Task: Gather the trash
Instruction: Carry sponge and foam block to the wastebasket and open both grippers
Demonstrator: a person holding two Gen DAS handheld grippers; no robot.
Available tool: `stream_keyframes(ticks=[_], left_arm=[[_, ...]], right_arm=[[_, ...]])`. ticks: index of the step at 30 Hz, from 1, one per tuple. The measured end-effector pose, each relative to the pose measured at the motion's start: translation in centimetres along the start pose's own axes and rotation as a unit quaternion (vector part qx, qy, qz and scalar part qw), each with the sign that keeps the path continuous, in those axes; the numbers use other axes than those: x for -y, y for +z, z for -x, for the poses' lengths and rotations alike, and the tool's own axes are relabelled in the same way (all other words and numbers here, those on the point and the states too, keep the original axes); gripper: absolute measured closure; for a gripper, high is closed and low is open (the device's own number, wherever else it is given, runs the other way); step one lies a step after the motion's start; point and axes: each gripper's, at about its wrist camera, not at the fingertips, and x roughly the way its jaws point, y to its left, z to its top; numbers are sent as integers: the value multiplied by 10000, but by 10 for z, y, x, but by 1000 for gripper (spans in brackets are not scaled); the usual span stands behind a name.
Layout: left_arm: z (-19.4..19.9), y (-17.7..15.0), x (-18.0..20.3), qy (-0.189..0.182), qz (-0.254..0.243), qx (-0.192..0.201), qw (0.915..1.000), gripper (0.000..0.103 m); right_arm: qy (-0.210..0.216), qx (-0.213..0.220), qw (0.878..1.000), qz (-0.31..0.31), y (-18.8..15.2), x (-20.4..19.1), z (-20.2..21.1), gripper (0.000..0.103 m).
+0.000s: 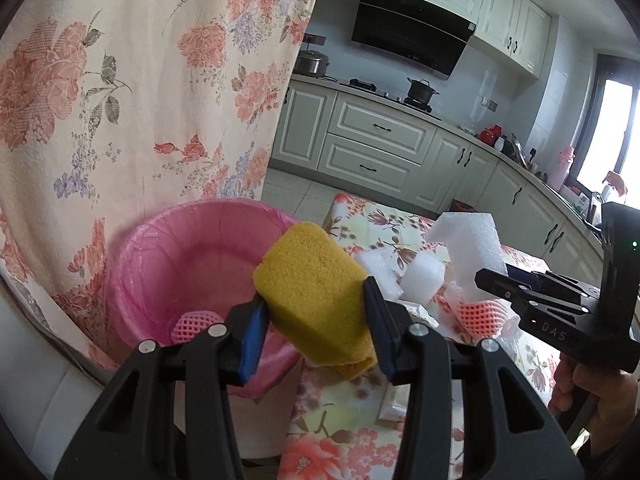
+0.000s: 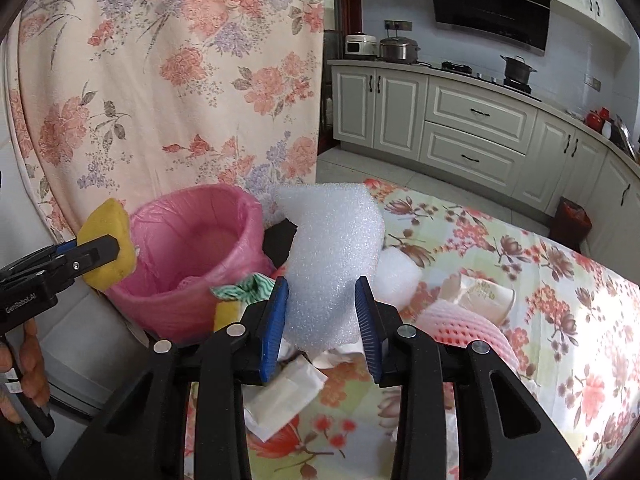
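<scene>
Yellow sponge (image 1: pixel 316 292) fills the centre of my left wrist view, clamped between the blue pads (image 1: pixel 253 334) of my left gripper (image 1: pixel 316 330). It looks soft and springy and should weigh almost nothing; the pads bite it across its lower half, and I judge that a fair hold, since a squeeze nearer the edge could let it fold out. Left of centre sits the pink-lined bin (image 1: pixel 188 264), with a pink mesh fruit sleeve (image 1: pixel 196 322) already inside. At the right of the frame my right gripper (image 1: pixel 486 278) carries a white foam block (image 1: pixel 472 248); its body reads "DAS", the rest cut off.

In the right wrist view that white foam block (image 2: pixel 332 272) stands upright mid-frame, pinched at its lower part by my right gripper (image 2: pixel 322 320). It looks light, slightly crushable and a bit slick, so I would keep the grip low and gentle. The bin (image 2: pixel 192 256) lies left of centre, the sponge (image 2: pixel 106 244) at the left edge in my left gripper (image 2: pixel 102 254), whose side reads "GenRobot.AI". More scraps lie on the flowered tablecloth (image 2: pixel 560 300): a folded white wrapper (image 2: pixel 284 396) at lower centre, and a pale cup (image 2: pixel 484 296) at right whose print I cannot read.
</scene>
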Motion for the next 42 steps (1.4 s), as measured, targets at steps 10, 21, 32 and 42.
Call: stream_keyframes(ticks=[10, 21, 32, 42], left_arm=[[-15, 37, -43, 488, 162, 121, 9986, 58], [-41, 57, -70, 728, 323, 48, 9968, 57], [-57, 72, -80, 864, 401, 30, 9954, 48], [-59, 74, -79, 925, 424, -33, 9948, 41]], right_arm=[[675, 32, 9967, 449, 48, -52, -40, 70], [1116, -219, 9910, 713, 72, -89, -95, 70], [1204, -331, 9889, 807, 82, -93, -122, 64], [1063, -221, 9905, 849, 86, -77, -119, 48]])
